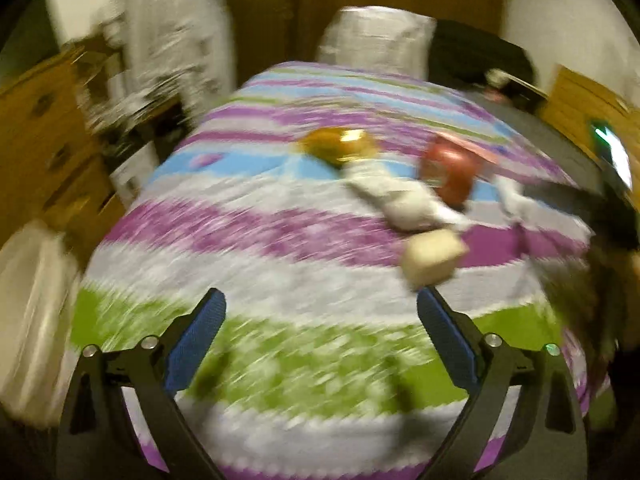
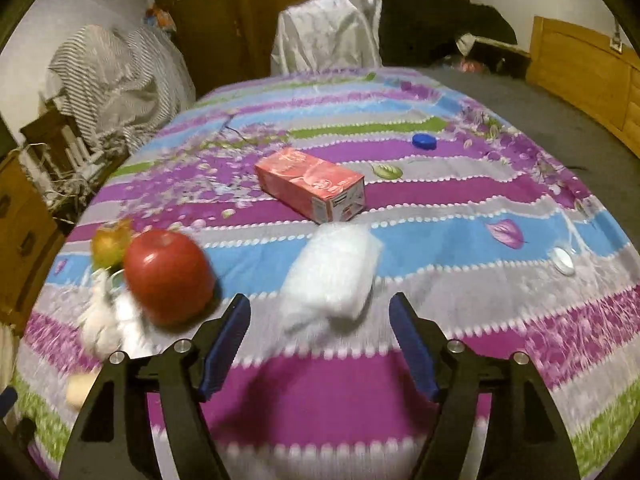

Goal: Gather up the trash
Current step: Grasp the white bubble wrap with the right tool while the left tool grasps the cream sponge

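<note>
Trash lies on a bed with a striped purple, blue and green blanket (image 2: 460,216). My right gripper (image 2: 319,304) is open. A blurred white fluffy wad (image 2: 332,276) sits just ahead of its fingertips, and neither pad touches it. Beyond the wad lies a red carton (image 2: 310,184). To the left are a red apple (image 2: 168,274), a golden wrapper (image 2: 110,242) and crumpled white paper (image 2: 108,320). My left gripper (image 1: 322,300) is open and empty over the blanket (image 1: 240,240). A beige lump (image 1: 432,258) lies just past its right finger, with the white paper (image 1: 400,196), apple (image 1: 452,172) and golden wrapper (image 1: 340,146) farther on.
A blue cap (image 2: 425,141) and a white cap (image 2: 563,261) lie on the blanket farther right. A white covered bundle (image 2: 326,36) and dark clothing (image 2: 440,28) sit at the far end. Striped fabric (image 2: 112,72) is heaped at the left. Wooden furniture (image 2: 584,72) flanks the bed.
</note>
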`<state>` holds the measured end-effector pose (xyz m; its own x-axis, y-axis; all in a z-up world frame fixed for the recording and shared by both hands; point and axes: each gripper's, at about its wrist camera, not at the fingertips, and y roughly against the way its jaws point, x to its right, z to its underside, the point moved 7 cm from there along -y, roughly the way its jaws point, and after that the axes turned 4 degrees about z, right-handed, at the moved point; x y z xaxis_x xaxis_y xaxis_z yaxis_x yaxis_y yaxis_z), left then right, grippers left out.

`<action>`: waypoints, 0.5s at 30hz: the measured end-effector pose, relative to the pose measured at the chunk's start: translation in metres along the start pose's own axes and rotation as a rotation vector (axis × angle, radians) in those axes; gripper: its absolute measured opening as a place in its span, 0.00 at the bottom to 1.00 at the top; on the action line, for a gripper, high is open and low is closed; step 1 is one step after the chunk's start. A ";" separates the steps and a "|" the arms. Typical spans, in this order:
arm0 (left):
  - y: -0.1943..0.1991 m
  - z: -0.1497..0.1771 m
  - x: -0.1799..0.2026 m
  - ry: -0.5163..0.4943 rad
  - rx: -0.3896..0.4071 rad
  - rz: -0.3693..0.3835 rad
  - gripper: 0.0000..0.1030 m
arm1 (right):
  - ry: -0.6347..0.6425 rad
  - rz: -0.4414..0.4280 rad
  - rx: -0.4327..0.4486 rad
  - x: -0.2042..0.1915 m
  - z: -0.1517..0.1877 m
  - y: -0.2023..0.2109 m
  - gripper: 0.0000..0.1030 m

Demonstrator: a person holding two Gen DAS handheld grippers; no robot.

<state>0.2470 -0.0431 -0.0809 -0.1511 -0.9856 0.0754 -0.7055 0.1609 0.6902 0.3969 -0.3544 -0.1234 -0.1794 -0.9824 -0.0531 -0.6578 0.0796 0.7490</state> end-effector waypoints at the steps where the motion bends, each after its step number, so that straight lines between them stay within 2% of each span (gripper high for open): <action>1: -0.005 -0.004 0.013 -0.061 0.006 0.038 0.87 | -0.005 0.008 -0.017 0.001 -0.003 -0.008 0.71; 4: -0.019 -0.015 0.039 -0.166 0.020 0.097 0.86 | -0.032 0.014 -0.050 0.003 -0.010 -0.029 0.71; 7: -0.036 -0.023 0.049 -0.163 0.001 0.142 0.86 | -0.043 0.019 -0.065 0.002 -0.008 -0.035 0.71; 9: -0.050 -0.025 0.054 -0.153 -0.030 0.177 0.86 | -0.051 0.023 -0.069 0.003 -0.005 -0.041 0.66; 10: -0.058 -0.025 0.055 -0.143 -0.048 0.187 0.86 | -0.058 0.016 -0.075 0.003 -0.003 -0.043 0.57; 13: -0.077 -0.022 0.059 -0.107 -0.098 0.224 0.72 | -0.098 -0.022 -0.061 0.006 0.001 -0.043 0.56; 14: -0.081 -0.021 0.061 -0.099 -0.111 0.243 0.56 | -0.107 -0.028 -0.054 0.007 0.002 -0.042 0.55; 15: -0.085 -0.018 0.065 -0.107 -0.134 0.277 0.47 | -0.118 -0.032 -0.044 0.009 0.002 -0.040 0.55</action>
<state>0.3093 -0.1220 -0.1221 -0.4020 -0.8930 0.2023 -0.5313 0.4074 0.7428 0.4199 -0.3658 -0.1550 -0.2453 -0.9573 -0.1530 -0.6326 0.0385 0.7735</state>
